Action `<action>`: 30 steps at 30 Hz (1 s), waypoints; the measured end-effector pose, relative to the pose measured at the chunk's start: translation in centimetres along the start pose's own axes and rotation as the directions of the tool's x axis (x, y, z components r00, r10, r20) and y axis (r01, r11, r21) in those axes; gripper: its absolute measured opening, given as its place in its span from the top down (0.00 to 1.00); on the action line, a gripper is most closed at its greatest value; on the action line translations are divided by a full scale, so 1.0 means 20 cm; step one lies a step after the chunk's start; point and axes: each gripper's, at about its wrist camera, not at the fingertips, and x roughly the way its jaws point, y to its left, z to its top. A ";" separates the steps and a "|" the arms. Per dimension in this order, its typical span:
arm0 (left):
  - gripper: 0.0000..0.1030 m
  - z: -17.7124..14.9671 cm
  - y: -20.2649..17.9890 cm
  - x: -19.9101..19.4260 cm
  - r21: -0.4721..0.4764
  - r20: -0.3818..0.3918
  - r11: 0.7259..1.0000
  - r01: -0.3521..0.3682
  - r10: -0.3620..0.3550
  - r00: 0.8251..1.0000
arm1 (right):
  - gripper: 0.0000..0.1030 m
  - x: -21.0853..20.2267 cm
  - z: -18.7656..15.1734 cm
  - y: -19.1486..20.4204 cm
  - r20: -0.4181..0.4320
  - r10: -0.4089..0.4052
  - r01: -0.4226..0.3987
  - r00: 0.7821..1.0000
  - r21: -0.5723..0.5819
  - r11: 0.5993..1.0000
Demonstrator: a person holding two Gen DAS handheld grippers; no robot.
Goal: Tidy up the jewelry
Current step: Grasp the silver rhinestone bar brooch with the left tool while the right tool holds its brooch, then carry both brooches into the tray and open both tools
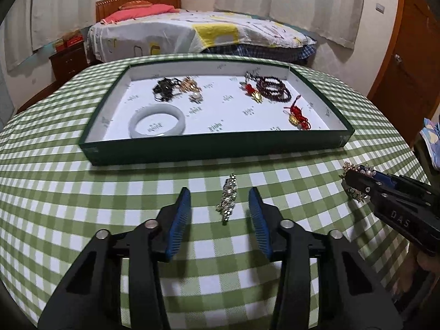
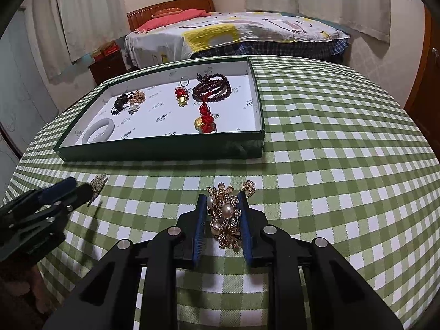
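A long rhinestone hair clip lies on the green checked tablecloth between the open fingers of my left gripper, untouched; it also shows in the right wrist view. My right gripper is shut on a gold and pearl brooch, low over the cloth; the brooch also shows in the left wrist view. The green tray behind holds a white bangle, a dark bead bracelet, red knot charms and a black and gold cluster.
The tray stands in the middle of the round table. A small gold piece lies just past my right fingertips. A bed and a nightstand stand beyond the table, and a wooden door is at the right.
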 end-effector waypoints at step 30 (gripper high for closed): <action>0.87 0.01 0.02 -0.05 0.022 0.008 0.999 0.045 -0.045 0.999 | 0.77 -0.04 0.01 0.05 0.021 0.022 -0.022 1.000 -0.012 1.000</action>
